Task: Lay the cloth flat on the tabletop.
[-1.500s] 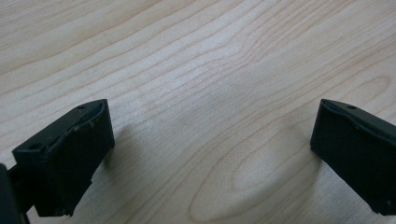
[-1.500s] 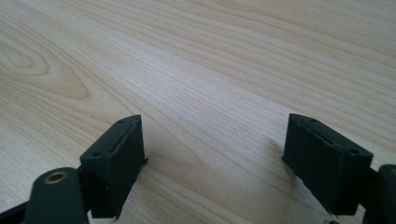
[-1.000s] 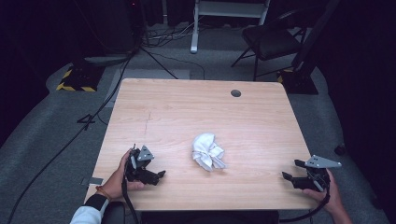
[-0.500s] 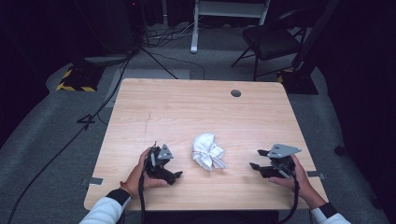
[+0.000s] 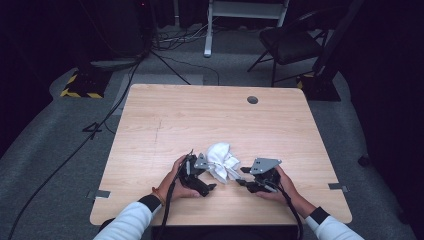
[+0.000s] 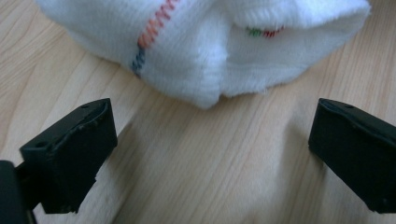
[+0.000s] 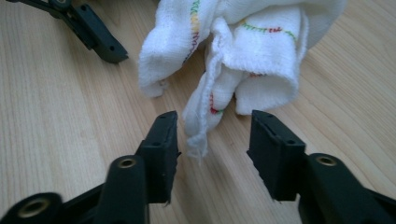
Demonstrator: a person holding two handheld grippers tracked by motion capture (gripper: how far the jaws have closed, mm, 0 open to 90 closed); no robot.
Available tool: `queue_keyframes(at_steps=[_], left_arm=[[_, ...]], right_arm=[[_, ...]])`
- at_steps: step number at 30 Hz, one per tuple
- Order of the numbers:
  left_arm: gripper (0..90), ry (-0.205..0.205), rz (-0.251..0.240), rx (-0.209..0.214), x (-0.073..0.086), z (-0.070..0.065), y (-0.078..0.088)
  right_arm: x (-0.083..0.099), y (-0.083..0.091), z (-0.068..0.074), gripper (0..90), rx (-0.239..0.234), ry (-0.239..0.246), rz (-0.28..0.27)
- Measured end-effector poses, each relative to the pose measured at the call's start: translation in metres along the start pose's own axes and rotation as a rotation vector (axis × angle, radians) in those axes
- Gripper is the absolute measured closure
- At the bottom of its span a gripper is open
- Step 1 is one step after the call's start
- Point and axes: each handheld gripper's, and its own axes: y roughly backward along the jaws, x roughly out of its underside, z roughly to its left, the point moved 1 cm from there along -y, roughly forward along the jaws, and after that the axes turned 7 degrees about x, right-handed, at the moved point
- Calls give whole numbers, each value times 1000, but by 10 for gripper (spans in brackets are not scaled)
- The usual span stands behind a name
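Now a crumpled white cloth lies on the wooden counter, near the front edge and about midway across. It has thin coloured stitching, orange and blue on one fold, green and red on others.

Left claw sits just beside the cloth on its left, held low over the wood by the left hand. Its jaws stand wide apart, with the cloth's rounded edge lying ahead of the gap and bare wood between them; nothing is gripped.

Right claw sits just beside the cloth on its right, held by the right hand. Its jaws are apart too, though less widely. A frayed corner of the cloth hangs down into the opening between them; it seems not to touch either jaw, though the angle makes that hard to judge.

Behind the counter, a chair and cables rest on grey floor.
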Motion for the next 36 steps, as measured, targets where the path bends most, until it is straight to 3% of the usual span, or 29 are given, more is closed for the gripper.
queue_keyframes(at_steps=[2, 3, 4, 5, 7, 11, 14, 17, 18, 19, 20, 21, 25, 26, 27, 29, 33, 36], left_arm=[[216, -19, -18, 16, -3, -1, 1], [249, -31, -15, 14, -4, -2, 1], [203, -31, -15, 14, -4, -2, 1], [158, -36, -28, -8, -7, -4, 3], [227, -32, -46, -8, -10, -2, 6], [229, -23, -74, -15, -14, 1, 10], [323, -23, -99, -3, -20, 3, 12], [473, -33, -109, -14, -27, 5, 14], [473, -35, -112, -6, -28, 6, 15], [534, -40, -116, -8, -30, 7, 16], [650, -53, -130, -10, -32, 10, 19], [683, -53, -130, -10, -32, 10, 19], [726, -71, -150, 0, -33, 12, 27], [725, -64, -180, 26, -33, 13, 33], [722, -64, -180, 26, -33, 13, 33], [707, -35, -230, 44, -31, 18, 45], [747, -25, -228, 21, -26, 23, 52], [711, -35, -225, 6, -26, 22, 53]], right_arm=[[-2, -4, 1, 629, 18, 17, 15], [-2, -5, 2, 671, 17, 13, 14], [-2, -5, 2, 671, 17, 13, 14], [-3, -7, 1, 777, 14, 25, 17], [-2, -6, 1, 826, 26, 34, 18], [-1, -2, -4, 862, 39, 17, 5], [-1, 2, -9, 869, 50, 4, -11], [-1, 5, -10, 873, 58, 8, -20], [-1, 6, -11, 874, 63, 6, -24], [-1, 8, -12, 875, 65, 6, -29], [-1, 11, -15, 878, 74, 3, -39], [-1, 11, -15, 878, 74, 3, -39], [-1, 21, -21, 882, 97, -14, -64], [-1, 24, -23, 882, 103, -12, -68], [-1, 24, -23, 882, 103, -12, -68], [-2, 30, -27, 884, 120, -25, -88], [0, 36, -33, 884, 133, -42, -97], [2, 37, -35, 884, 131, -55, -95]])
